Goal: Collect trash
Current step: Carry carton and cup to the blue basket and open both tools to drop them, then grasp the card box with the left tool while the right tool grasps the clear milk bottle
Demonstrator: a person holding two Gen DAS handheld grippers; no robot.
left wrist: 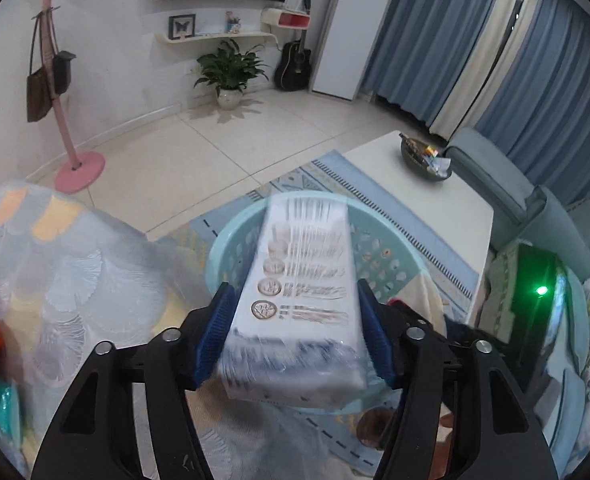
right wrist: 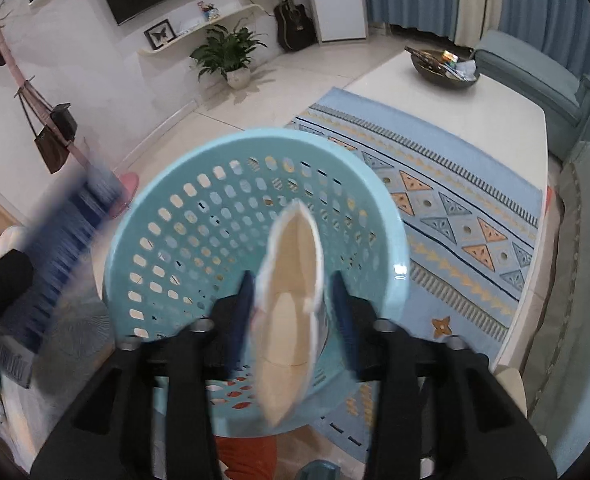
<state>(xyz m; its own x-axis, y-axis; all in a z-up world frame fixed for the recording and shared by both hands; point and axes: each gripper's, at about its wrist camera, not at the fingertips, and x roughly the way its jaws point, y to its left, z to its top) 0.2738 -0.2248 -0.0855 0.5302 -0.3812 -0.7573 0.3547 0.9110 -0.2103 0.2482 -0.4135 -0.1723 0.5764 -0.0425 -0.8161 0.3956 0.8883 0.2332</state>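
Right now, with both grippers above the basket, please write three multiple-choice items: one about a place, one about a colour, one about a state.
1. Where does the dark bowl stand?
A. on the white table
B. on the rug
C. in the basket

2. What colour is the basket?
A. pink
B. light blue
C. black

3. What is the left gripper doing?
A. hanging open with nothing in it
B. gripping a plant
C. holding a white box

Answers:
1 A, the bowl rests on the tabletop beside the sofa.
2 B, its perforated wall is light blue.
3 C, the box sits between the blue pads.
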